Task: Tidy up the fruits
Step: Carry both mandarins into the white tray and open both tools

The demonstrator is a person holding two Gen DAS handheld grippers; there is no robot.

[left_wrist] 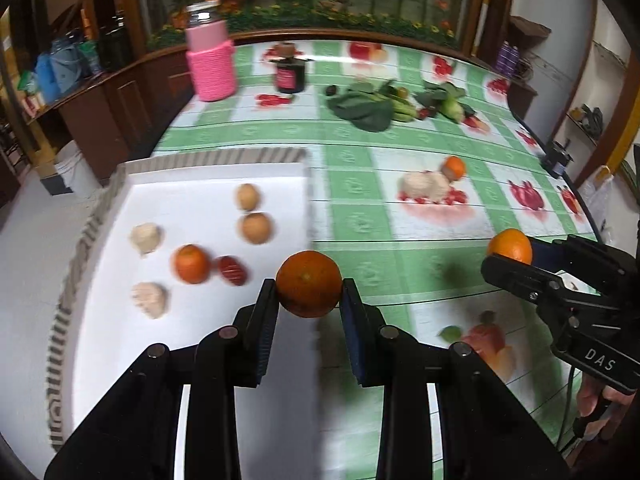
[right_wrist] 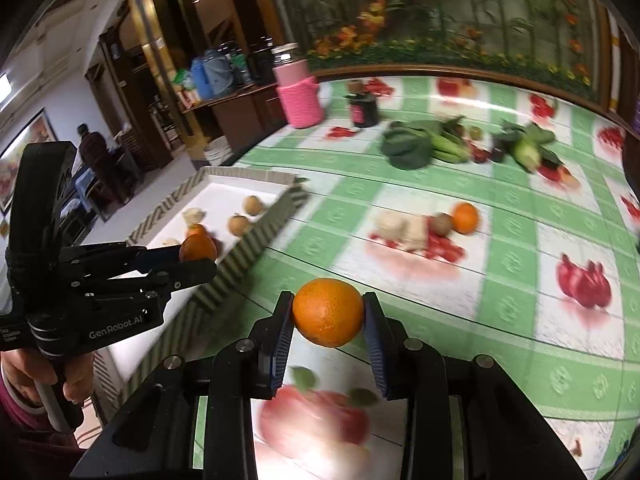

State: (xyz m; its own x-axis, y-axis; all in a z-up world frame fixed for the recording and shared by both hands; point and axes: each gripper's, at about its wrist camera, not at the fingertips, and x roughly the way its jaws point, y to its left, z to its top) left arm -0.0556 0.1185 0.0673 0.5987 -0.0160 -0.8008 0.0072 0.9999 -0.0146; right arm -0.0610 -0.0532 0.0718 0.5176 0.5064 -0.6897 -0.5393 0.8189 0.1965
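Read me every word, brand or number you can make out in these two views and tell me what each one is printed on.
"DAS": on the body of the right tool, seen from the left wrist view.
"GenRobot.AI": on the body of the left tool, seen from the right wrist view.
Dark jar with a pink label: too blurred to read.
Nothing readable on the pink-sleeved jar or the tray.
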